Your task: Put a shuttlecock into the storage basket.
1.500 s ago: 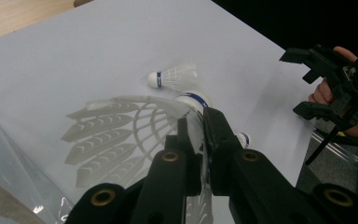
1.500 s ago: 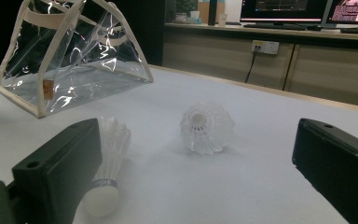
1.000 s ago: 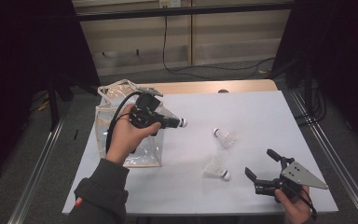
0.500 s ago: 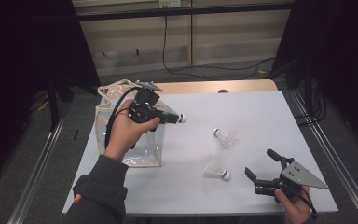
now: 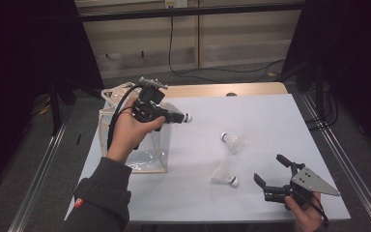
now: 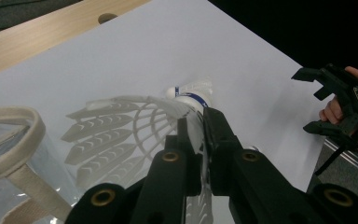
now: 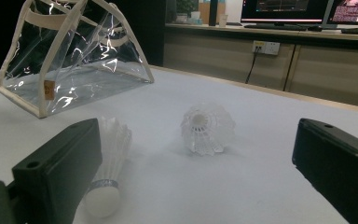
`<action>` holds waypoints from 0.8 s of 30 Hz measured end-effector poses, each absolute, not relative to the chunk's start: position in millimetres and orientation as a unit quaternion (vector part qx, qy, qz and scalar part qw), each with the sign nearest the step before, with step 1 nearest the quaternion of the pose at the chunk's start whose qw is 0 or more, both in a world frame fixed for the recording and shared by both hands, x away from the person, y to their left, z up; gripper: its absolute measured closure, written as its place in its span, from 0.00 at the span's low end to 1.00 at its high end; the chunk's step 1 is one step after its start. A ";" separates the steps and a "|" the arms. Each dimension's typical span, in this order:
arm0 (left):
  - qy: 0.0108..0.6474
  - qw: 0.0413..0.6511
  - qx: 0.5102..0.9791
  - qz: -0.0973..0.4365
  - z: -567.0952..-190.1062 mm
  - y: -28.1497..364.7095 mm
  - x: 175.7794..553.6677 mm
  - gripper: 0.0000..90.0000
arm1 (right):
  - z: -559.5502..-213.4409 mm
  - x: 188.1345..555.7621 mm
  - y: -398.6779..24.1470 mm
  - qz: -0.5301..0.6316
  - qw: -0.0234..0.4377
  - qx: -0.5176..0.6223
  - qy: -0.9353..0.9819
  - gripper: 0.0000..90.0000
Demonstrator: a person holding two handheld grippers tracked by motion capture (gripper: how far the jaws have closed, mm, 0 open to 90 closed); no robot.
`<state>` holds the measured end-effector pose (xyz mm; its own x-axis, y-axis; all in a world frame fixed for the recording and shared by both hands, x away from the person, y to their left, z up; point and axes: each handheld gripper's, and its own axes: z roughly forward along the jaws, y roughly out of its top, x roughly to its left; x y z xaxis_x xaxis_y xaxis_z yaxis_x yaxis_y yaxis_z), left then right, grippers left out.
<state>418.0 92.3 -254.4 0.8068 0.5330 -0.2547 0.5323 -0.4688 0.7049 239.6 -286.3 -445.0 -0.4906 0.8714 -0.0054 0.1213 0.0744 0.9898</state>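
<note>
At the left of the table, the clear bag (image 5: 134, 145) is standing with its cream handles up, and the left gripper (image 5: 178, 117) is hovering above its right side, jaws pinched nearly shut on the feather skirt of a shuttlecock (image 6: 135, 135), whose cork tip is poking out beyond the jaw ends toward the table's middle. Compared with a second ago, this gripper is sitting a touch higher and closer over the bag's mouth; the shift is slight, and it suggests the shuttlecock is being lined up for dropping in. Moving right, two loose shuttlecocks are lying on the white tabletop (image 5: 270, 121): the farther shuttlecock (image 5: 233, 141) and the nearer shuttlecock (image 5: 224, 174), a little apart. At the near right corner, the right gripper (image 5: 269, 170) is resting in the same place as before, jaws standing wide and holding nothing, aimed toward the nearer shuttlecock, probably its next pickup.
</note>
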 end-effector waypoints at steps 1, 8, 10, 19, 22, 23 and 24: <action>0.312 0.411 0.856 0.001 -254.2 93.0 418.7 0.96 | -445.0 239.6 -286.2 0.564 0.332 0.380 0.653 0.01; 0.322 0.411 0.853 0.004 -252.4 96.0 423.2 0.96 | -445.2 239.7 -286.0 0.564 0.331 0.380 0.654 0.01; 0.321 0.410 0.854 0.004 -251.3 96.8 424.5 0.96 | -445.2 239.7 -286.1 0.564 0.331 0.381 0.653 0.01; 0.327 0.410 0.852 0.010 -246.3 99.0 429.3 0.96 | -445.1 239.6 -286.1 0.565 0.331 0.380 0.654 0.01; 0.328 0.412 0.850 0.010 -244.7 99.3 429.9 0.96 | -445.1 239.7 -286.1 0.565 0.331 0.380 0.654 0.01; 0.328 0.412 0.850 0.010 -244.3 99.3 430.1 0.96 | -445.1 239.6 -286.0 0.565 0.331 0.379 0.654 0.01; 0.329 0.412 0.850 0.011 -243.9 99.5 430.6 0.96 | -445.0 239.5 -285.9 0.565 0.331 0.380 0.654 0.01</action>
<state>430.6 99.5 -243.9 0.7838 0.5673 -0.2525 0.5495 -0.4442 0.7076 239.5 -285.9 -445.0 -0.4928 0.8701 -0.0041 0.1228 0.0742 0.9897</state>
